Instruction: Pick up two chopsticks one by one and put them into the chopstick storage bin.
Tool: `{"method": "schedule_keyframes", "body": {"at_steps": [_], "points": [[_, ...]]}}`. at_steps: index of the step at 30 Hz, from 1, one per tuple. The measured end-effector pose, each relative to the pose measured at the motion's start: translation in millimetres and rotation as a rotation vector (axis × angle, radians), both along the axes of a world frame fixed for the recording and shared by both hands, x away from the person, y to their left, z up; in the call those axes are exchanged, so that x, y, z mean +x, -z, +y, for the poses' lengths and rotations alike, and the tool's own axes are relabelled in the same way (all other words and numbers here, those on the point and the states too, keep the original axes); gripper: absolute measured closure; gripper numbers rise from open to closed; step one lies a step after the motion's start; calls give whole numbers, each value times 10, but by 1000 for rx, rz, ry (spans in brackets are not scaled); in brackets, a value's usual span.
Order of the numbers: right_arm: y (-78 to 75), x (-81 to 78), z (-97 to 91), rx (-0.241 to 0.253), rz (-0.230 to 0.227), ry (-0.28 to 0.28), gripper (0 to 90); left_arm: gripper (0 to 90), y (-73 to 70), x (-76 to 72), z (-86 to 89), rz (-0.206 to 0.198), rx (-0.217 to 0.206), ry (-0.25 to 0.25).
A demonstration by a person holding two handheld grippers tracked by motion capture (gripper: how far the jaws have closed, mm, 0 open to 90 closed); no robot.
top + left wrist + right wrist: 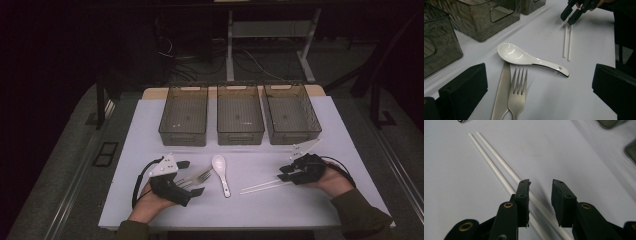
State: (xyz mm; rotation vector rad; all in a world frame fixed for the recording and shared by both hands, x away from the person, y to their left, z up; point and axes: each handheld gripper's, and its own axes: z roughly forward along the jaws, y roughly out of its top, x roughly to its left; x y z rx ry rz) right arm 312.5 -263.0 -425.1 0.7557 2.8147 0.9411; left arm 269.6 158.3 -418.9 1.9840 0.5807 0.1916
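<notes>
A white ceramic spoon (220, 169) (519, 55) lies mid-table. Left of it a steel fork (201, 177) (517, 90) and knife (502, 92) lie side by side on the white mat. My left gripper (191, 177) (539, 92) is open wide around their handles, its jaws clear of both. Two white chopsticks (260, 186) (567, 42) (496, 162) lie parallel at the right. My right gripper (282, 173) (541, 186) is open just over their thick ends. One stick runs between the jaws and the other passes under one jaw, and the pads press on neither. That right gripper (570, 13) is seen above the sticks' far ends in the left gripper view.
Three dark see-through bins (183, 122) (240, 120) (291, 119) stand in a row at the back of the white mat (145, 130). In the high view they look empty. Beyond the table the floor holds desk legs and cables.
</notes>
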Motion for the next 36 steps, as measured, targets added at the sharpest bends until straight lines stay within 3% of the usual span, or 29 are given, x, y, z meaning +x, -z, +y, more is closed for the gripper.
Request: {"method": "schedule_keyframes", "body": {"at_steps": [10, 22, 36], "points": [[6, 18, 294, 14, -21, -106, 732, 0, 1, -2, -3, 0, 2, 0], [55, 3, 857, 31, -19, -274, 755, 0, 2, -2, -2, 2, 1, -1], [117, -1, 1113, 14, -14, -345, 807, 0, -2, -4, -1, 3, -1, -1]]}}
